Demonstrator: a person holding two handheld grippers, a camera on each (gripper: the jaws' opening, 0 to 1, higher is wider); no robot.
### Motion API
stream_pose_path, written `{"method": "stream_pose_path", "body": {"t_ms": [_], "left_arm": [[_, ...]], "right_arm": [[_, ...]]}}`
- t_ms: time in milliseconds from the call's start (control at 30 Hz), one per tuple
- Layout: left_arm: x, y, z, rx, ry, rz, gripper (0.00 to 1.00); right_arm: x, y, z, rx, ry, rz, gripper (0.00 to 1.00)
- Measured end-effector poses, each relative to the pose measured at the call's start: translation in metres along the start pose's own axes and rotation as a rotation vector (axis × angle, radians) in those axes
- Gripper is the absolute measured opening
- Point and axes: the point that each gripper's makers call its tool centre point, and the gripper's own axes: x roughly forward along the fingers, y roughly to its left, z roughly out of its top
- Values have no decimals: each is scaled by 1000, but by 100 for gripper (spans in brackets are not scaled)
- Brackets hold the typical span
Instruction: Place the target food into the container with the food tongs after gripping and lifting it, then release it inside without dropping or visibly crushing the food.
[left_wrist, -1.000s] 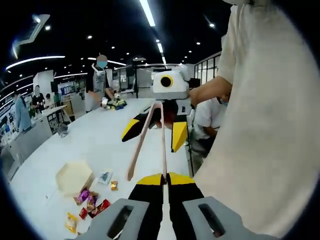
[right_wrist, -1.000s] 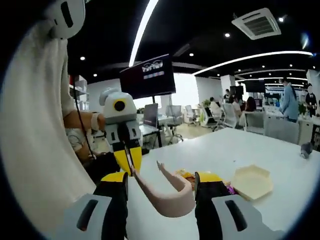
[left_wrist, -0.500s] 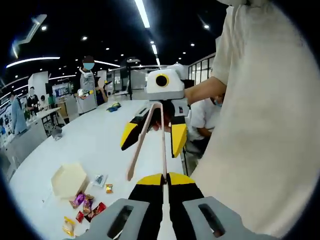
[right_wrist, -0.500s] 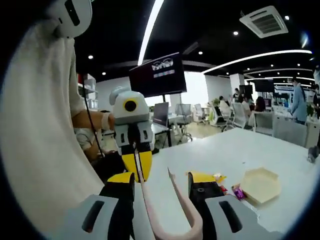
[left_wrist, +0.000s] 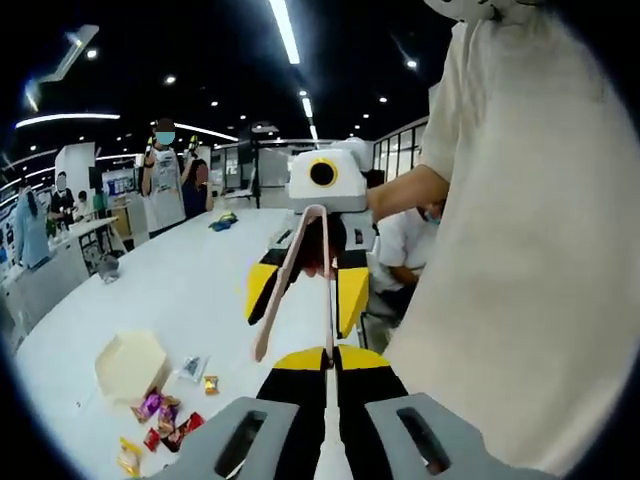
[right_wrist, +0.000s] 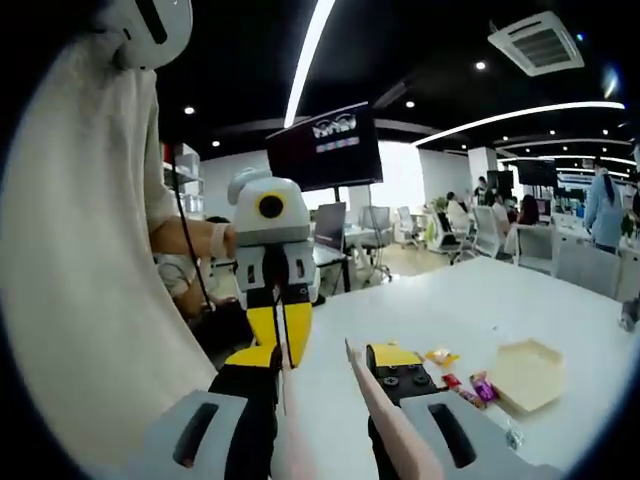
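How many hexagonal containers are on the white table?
1. The hexagonal container lies open on the white table, with the wrapped sweets beside it; the right gripper view shows the same one.

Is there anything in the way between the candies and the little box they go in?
Nothing visible blocks the way. The wrapped candies lie on the bare white table right beside the open hexagonal box, and the tongs are held up in the air.
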Motion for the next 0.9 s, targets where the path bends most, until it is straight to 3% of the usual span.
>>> {"method": "stream_pose_path", "body": {"t_ms": [900], "left_arm": [[3,-9,-6,-41,9,-5,0]], "right_arm": [[-2,12,-8,28,38,24,26]]}}
